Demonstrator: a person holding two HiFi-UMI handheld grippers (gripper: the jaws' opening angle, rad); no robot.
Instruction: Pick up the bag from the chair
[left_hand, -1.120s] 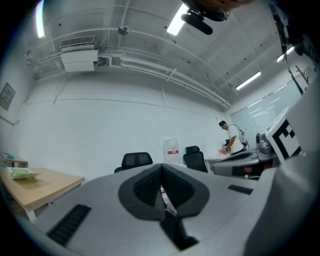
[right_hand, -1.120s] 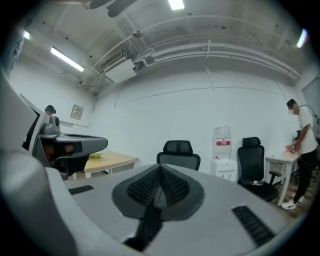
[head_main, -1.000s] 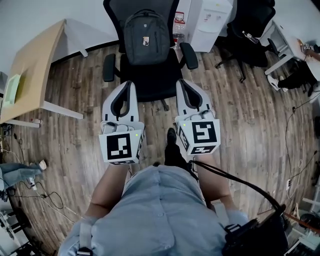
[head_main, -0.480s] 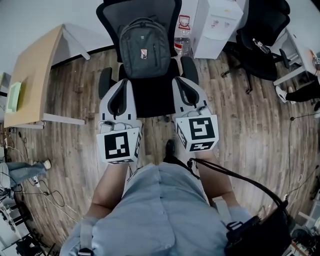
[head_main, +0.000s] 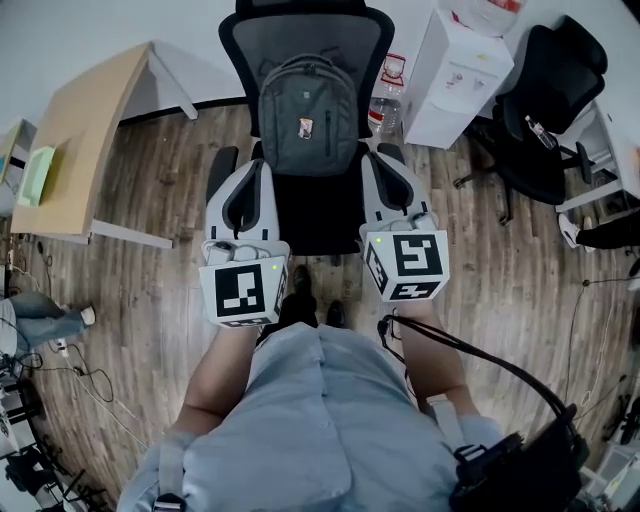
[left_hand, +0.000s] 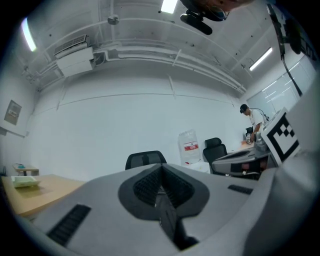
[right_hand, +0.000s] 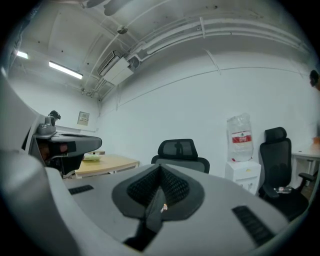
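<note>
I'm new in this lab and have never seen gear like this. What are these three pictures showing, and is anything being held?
There is no robot here. A person holds a pair of hand tongs in each hand. The head view comes from a camera on the person's head, looking steeply down. It shows the left tongs and the right tongs, each with a marker cube on it. Ahead stands a chair with a bag upright against its backrest. The other two pictures come from cameras riding on each pair of tongs, looking along the jaws. In both, the jaws are together with nothing between them. So nothing is held, and the bag sits on the chair.
</note>
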